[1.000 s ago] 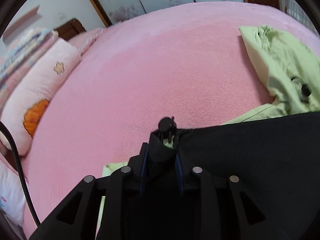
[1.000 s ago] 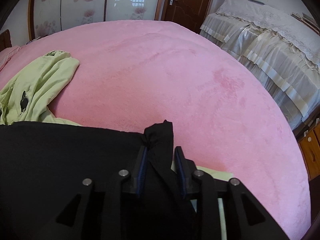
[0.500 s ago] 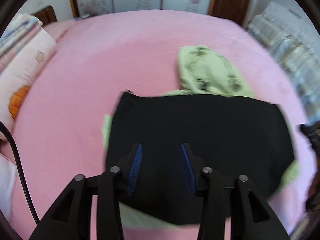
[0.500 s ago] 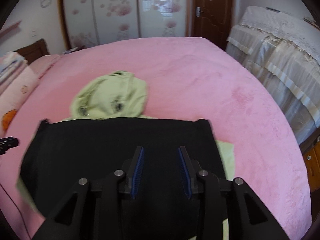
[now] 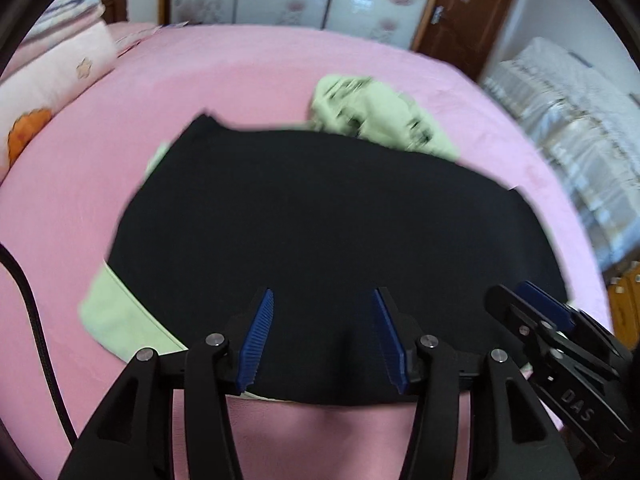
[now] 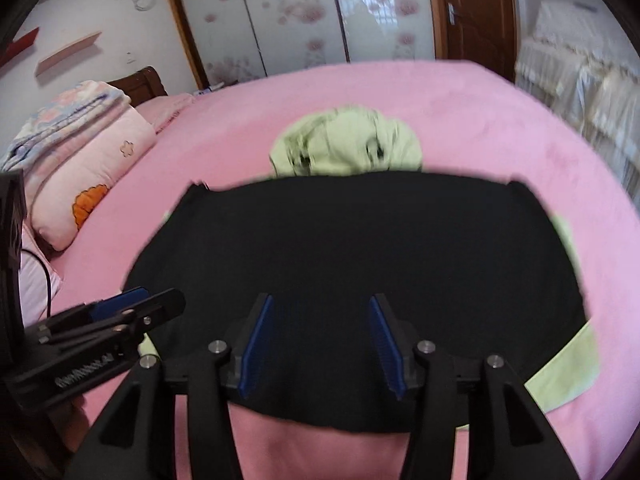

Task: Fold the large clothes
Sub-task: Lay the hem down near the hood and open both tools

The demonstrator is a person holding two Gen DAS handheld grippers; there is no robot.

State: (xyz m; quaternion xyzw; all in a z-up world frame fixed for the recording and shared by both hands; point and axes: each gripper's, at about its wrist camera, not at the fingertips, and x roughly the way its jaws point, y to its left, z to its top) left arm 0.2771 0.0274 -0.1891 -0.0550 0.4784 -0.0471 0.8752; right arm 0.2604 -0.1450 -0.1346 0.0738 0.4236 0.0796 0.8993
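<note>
Garment [image 5: 320, 216] long axis left-right across bed [image 5: 248, 72]; both tools [image 5: 323, 300] [image 6: 320, 306] apart, just widened, empty.

2 garments on 1 bed [image 6: 460, 112]: 1 black garment [image 6: 360, 248], 1 green garment [image 6: 344, 144] (partly covered); 2 grippers.

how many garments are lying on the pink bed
2: a flat black cloth garment nearest the camera, and a light green fabric garment beneath it, bunched beyond its far edge. More may be hidden underneath.
</note>
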